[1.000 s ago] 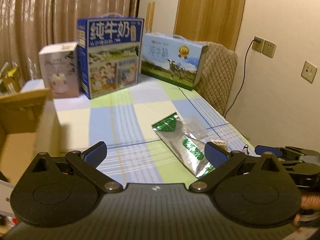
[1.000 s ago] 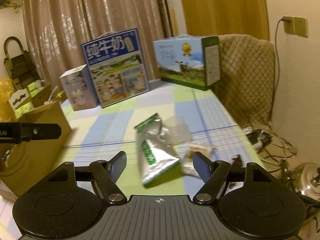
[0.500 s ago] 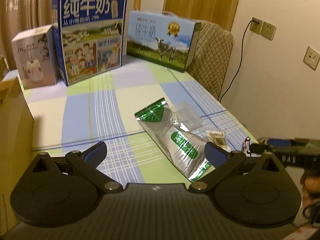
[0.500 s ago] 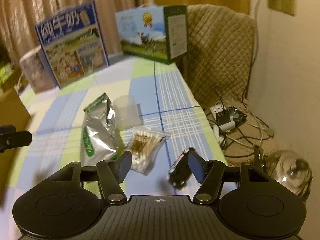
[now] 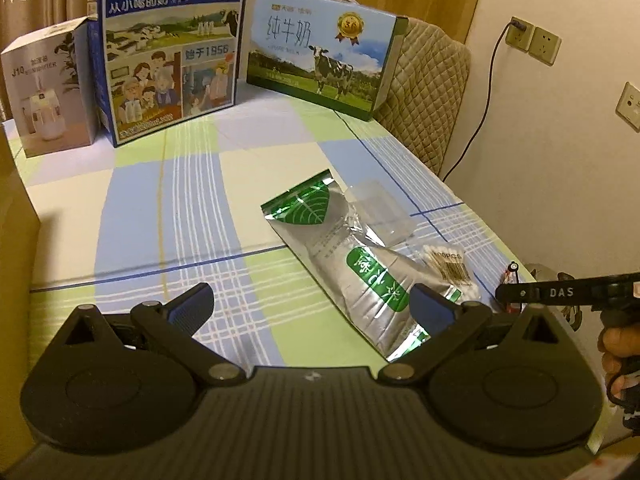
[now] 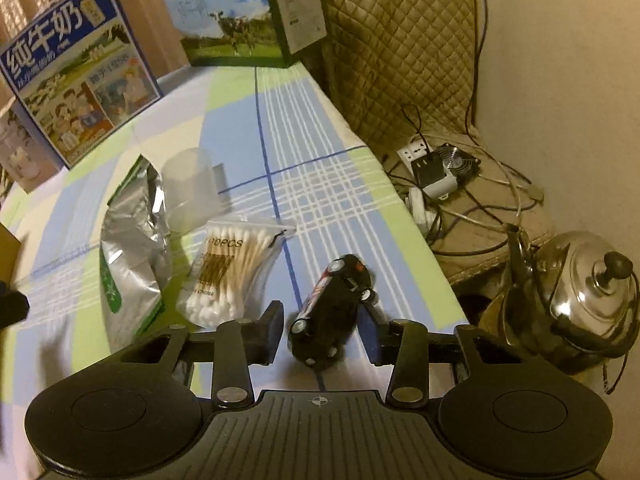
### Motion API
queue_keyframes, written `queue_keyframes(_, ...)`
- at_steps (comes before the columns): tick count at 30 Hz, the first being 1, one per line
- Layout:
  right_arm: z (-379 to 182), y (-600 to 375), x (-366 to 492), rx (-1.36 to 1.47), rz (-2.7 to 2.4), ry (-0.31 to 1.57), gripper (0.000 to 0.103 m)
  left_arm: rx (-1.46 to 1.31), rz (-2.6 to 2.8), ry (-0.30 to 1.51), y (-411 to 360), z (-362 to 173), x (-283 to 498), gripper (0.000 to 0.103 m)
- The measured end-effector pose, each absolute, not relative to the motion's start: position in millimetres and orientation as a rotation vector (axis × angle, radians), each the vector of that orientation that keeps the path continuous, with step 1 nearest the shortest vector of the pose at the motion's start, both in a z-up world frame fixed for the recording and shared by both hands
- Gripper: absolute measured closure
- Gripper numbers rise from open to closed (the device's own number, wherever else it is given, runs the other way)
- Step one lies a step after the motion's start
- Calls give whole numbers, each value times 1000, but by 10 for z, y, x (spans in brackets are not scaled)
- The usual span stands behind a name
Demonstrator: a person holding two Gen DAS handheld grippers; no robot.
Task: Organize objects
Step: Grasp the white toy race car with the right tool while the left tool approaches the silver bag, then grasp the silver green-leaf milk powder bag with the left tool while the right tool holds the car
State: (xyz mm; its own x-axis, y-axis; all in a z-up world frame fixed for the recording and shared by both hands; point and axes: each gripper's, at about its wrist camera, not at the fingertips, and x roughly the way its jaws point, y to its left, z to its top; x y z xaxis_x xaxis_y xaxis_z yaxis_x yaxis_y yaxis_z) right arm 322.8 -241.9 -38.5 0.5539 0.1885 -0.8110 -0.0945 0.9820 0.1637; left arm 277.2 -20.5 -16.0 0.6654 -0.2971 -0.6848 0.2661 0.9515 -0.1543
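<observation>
A black toy car (image 6: pixel 332 304) lies near the right edge of the checked tablecloth (image 6: pixel 312 152). My right gripper (image 6: pixel 324 330) straddles it with its jaws closing; a thin gap still shows at each pad. Left of the car lie a bag of cotton swabs (image 6: pixel 232 268), a silver-and-green pouch (image 6: pixel 132 240) and a clear plastic cup (image 6: pixel 192 188). My left gripper (image 5: pixel 310 300) hangs open over the cloth, with the pouch (image 5: pixel 360 268) under its right finger and nothing between its fingers. The swab bag (image 5: pixel 448 264) and the cup (image 5: pixel 380 212) lie beyond.
Two milk cartons (image 5: pixel 172 48) (image 5: pixel 320 60) and a white box (image 5: pixel 52 88) stand at the table's far end. A cardboard box (image 5: pixel 16 216) sits at the left. Beyond the right edge are a quilted chair (image 6: pixel 400 40), a power strip with cables (image 6: pixel 432 176) and a steel kettle (image 6: pixel 580 296).
Both grippers sank toward the table. The right one swung right from the pouch to the toy car and its jaws narrowed around it. The left one stayed open.
</observation>
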Motion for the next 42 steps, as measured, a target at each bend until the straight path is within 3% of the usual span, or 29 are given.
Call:
queue_keyframes(4,-440,-2341,3260,21,204,930,67,-45,-327,789,-261,-218,2808,1)
queue_keyframes(6,-443,-2335,3270,9,201,929,73,-49,-332,794,-280,-241,2824,1)
queue_keyframes(8,-451,-2337,3282,17,197,932,86,-46,-331,799,-305,-264,2837,1)
queue_keyframes(25,-49,-1868,3310,17,364,813,86,-228,-318,850,-188,-427,3162,2)
queue_keyframes(42,-64,-2104,3499,91,317,839,86,-206,-357,944,-693,-717,3616,24)
